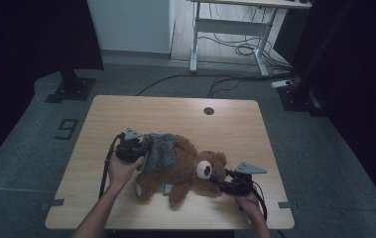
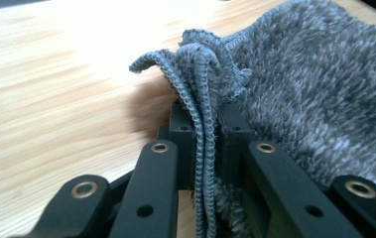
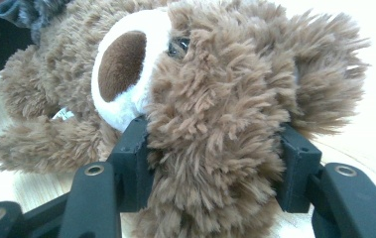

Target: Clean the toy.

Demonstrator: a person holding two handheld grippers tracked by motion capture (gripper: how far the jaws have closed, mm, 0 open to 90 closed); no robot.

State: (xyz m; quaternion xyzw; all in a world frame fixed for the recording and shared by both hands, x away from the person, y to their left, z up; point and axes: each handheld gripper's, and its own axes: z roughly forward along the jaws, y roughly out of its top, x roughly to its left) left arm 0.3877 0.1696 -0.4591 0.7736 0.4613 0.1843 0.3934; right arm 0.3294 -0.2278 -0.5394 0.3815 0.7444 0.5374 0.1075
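We are pinching the grey knitted garment in our left gripper, seemingly around the teddy bear, which is lying on the surface; our right gripper is clamping its head.

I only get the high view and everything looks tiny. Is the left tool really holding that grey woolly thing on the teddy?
Observer: Yes. In the left gripper view the left tool is shut on the bunched ribbed edge of the grey knitted garment.
Operator: And what has the right tool got?
Observer: The right tool has its jaws pressed on both sides of the teddy bear's head, below the eye.
Operator: Is its nose squished?
Observer: No. The white muzzle with the brown nose lies just outside the jaws, to their left in that view.
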